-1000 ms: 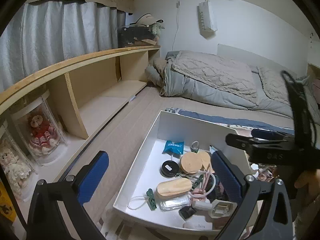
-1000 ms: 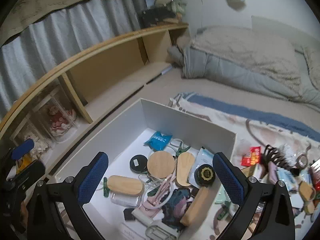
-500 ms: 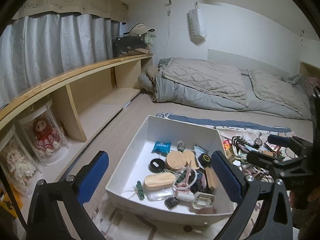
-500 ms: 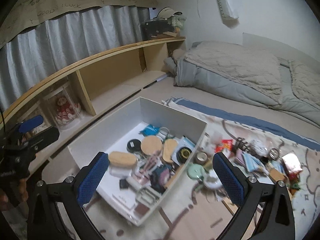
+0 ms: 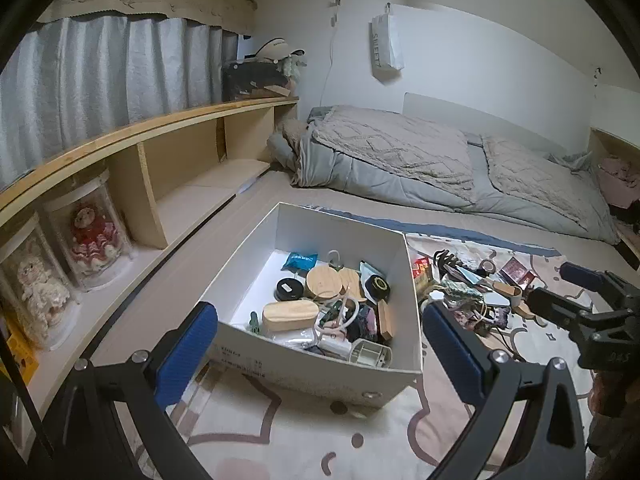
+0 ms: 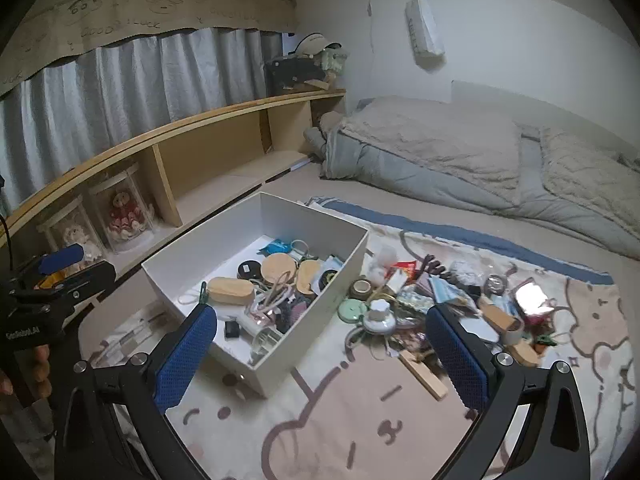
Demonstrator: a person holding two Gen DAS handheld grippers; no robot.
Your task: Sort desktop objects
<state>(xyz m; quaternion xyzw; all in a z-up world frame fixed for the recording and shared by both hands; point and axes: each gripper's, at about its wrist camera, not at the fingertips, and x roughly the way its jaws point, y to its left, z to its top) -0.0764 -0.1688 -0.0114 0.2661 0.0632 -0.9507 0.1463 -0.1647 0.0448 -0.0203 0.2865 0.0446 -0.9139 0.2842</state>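
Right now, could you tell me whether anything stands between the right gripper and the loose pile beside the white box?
Nothing visible does. The right gripper hangs open above bare blanket, and the pile lies just ahead of it, right of the white box.

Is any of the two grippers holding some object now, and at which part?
Nothing is held. The left gripper and the right gripper are both open, with nothing between their fingers, above the white box.
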